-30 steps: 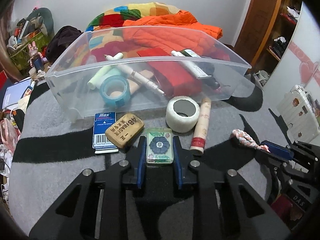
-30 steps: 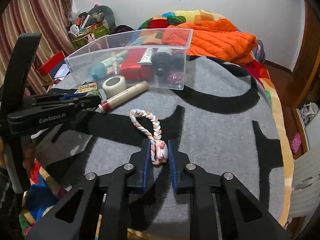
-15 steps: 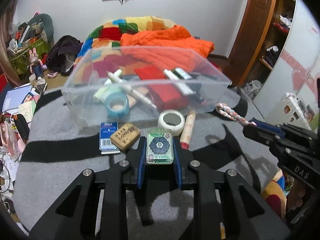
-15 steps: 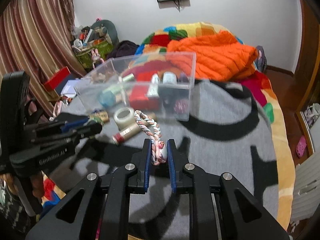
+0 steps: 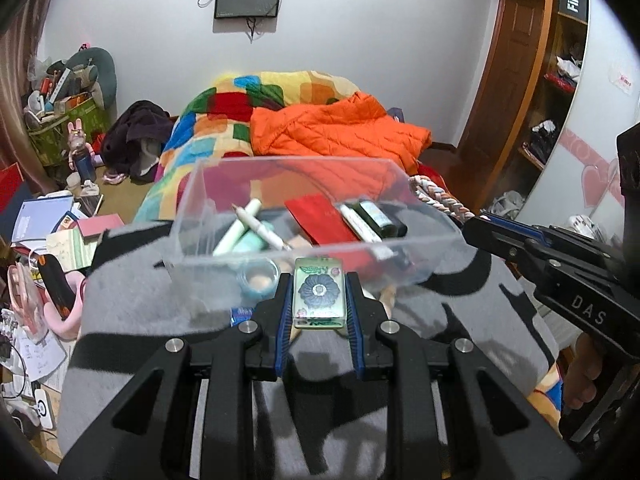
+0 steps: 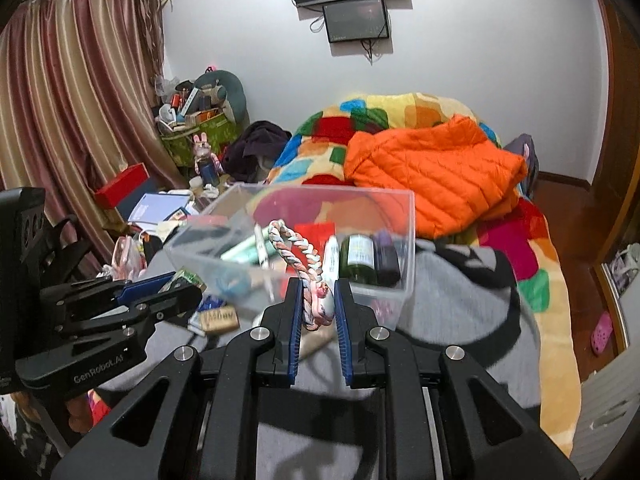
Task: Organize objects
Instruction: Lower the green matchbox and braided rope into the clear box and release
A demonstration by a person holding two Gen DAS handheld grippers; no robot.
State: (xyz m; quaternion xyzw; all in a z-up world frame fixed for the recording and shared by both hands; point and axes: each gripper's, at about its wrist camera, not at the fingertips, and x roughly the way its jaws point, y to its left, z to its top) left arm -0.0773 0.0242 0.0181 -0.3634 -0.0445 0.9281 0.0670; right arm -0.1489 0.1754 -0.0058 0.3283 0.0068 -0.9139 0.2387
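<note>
My left gripper (image 5: 319,300) is shut on a green mahjong tile (image 5: 319,298) with a dark flower on it, held in the air just before the near wall of the clear plastic bin (image 5: 424,216). My right gripper (image 6: 317,300) is shut on a braided pastel rope (image 6: 296,250), lifted in front of the bin (image 6: 404,240). The rope (image 5: 440,200) also shows in the left wrist view, by the bin's right rim. The bin holds pens, a red packet (image 5: 324,220), tubes and a blue tape roll (image 5: 258,278).
An eraser block (image 6: 218,318) and a blue card (image 5: 242,314) lie on the grey-and-black blanket (image 5: 140,312) before the bin. An orange jacket (image 5: 340,132) lies on the colourful quilt behind. Floor clutter sits left of the bed.
Both grippers rose off the blanket with their objects and moved toward the bin. The view now looks down into the bin from higher up.
</note>
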